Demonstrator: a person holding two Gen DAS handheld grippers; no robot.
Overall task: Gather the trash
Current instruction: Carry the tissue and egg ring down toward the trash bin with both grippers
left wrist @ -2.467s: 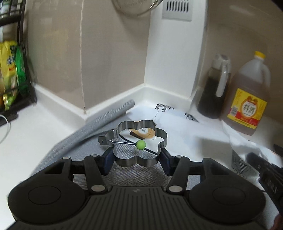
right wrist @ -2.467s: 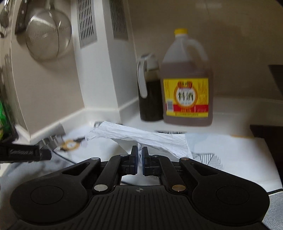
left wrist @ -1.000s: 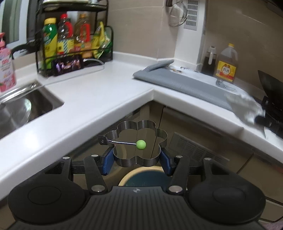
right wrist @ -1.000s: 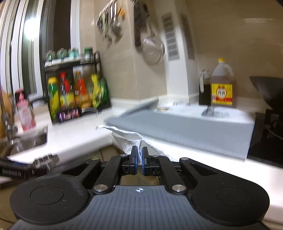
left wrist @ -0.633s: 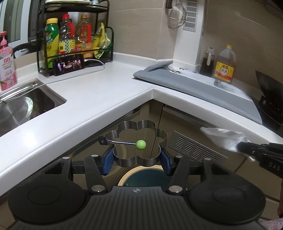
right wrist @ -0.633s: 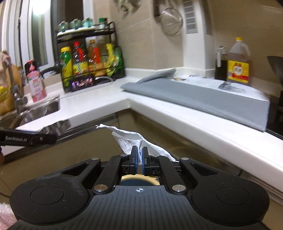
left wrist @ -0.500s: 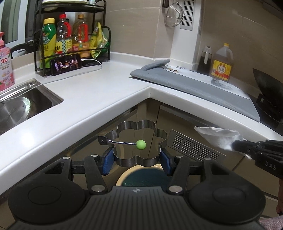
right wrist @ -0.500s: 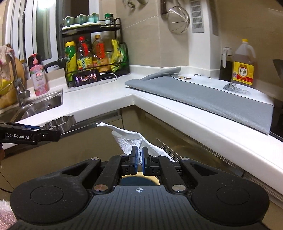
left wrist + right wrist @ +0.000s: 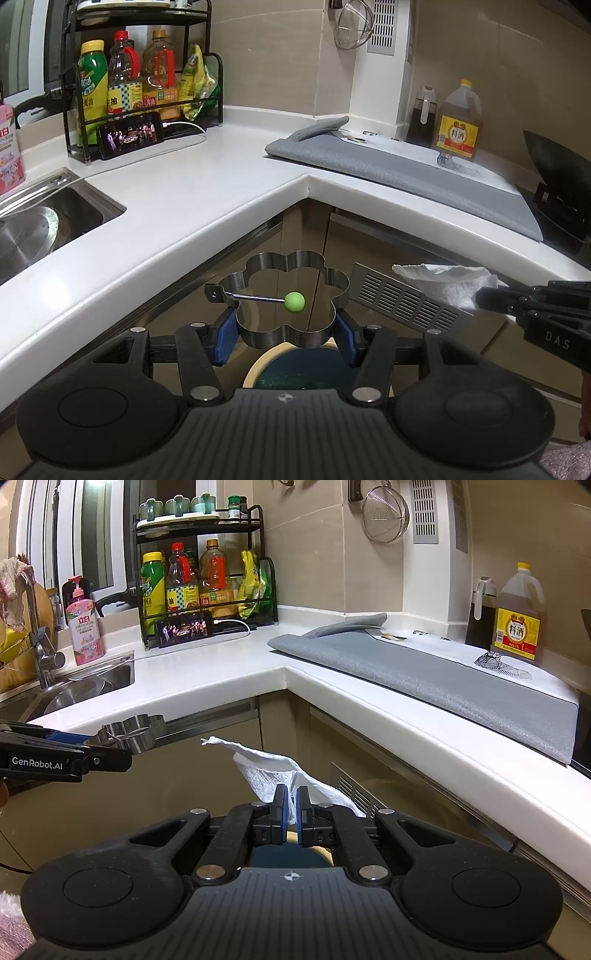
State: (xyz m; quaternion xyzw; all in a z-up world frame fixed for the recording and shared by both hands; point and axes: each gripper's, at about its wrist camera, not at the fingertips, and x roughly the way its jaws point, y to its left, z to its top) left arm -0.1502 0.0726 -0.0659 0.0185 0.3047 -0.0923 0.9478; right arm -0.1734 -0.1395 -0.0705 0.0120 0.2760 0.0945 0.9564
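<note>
My left gripper (image 9: 286, 332) is shut on a flower-shaped steel ring mould (image 9: 295, 338) with a green ball (image 9: 294, 301) on its wire handle. Below it is a round bin (image 9: 295, 369) with a cream rim and a dark inside. My right gripper (image 9: 291, 805) is shut on a crumpled white paper towel (image 9: 266, 771), also held over the bin (image 9: 288, 856). In the left wrist view the right gripper (image 9: 480, 297) and paper towel (image 9: 443, 280) hang at the right. In the right wrist view the left gripper (image 9: 107, 747) and ring mould (image 9: 136, 734) sit at the left.
A white L-shaped counter (image 9: 221, 206) overhangs the cabinets, whose vent grille (image 9: 399, 299) is just behind the bin. On the counter lie a grey mat (image 9: 406, 173), a sink (image 9: 44, 221), a bottle rack (image 9: 144, 92), a phone (image 9: 129, 134) and an oil jug (image 9: 458, 122).
Both grippers have left the back of the counter and now hang in front of the cabinets over the bin. Within the last second the right gripper brought the paper towel down off the counter edge.
</note>
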